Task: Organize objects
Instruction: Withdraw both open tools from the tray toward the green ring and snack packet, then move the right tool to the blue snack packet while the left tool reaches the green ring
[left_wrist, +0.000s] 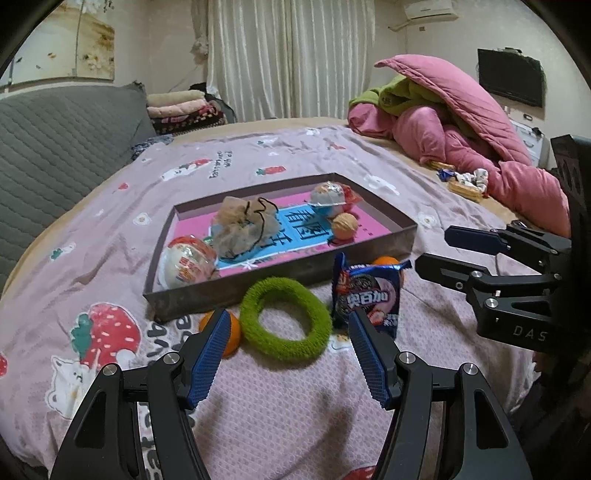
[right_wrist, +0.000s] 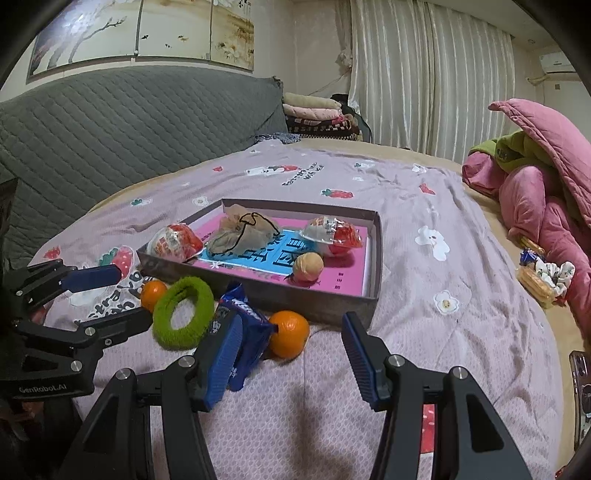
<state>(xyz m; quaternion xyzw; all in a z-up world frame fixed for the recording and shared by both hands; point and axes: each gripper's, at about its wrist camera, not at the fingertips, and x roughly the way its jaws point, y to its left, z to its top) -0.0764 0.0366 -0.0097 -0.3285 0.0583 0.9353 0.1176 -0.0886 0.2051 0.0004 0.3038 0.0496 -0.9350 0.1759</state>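
Observation:
A shallow brown box (left_wrist: 280, 275) (right_wrist: 332, 308) lies on the bed. It holds two wrapped toy eggs (left_wrist: 188, 264), a mesh pouch (left_wrist: 243, 225) and a walnut (left_wrist: 345, 225). In front of it lie a green fuzzy ring (left_wrist: 314, 332) (right_wrist: 165, 334), a blue cookie packet (left_wrist: 365, 291) (right_wrist: 255, 325) and two oranges (left_wrist: 232, 332) (right_wrist: 288, 334). My left gripper (left_wrist: 288, 321) (right_wrist: 135, 293) is open, low over the sheet, with the ring just ahead of its fingers. My right gripper (right_wrist: 290, 321) (left_wrist: 432, 247) is open too, facing the nearer orange, its left finger beside the packet.
A pink quilt (left_wrist: 461, 129) (right_wrist: 546, 206) is heaped at the right of the bed, with a small pile of snacks and a scrunchie (right_wrist: 543, 277) beside it. A grey padded headboard (right_wrist: 110, 122) runs along the left. The patterned sheet (left_wrist: 277, 406) covers the bed.

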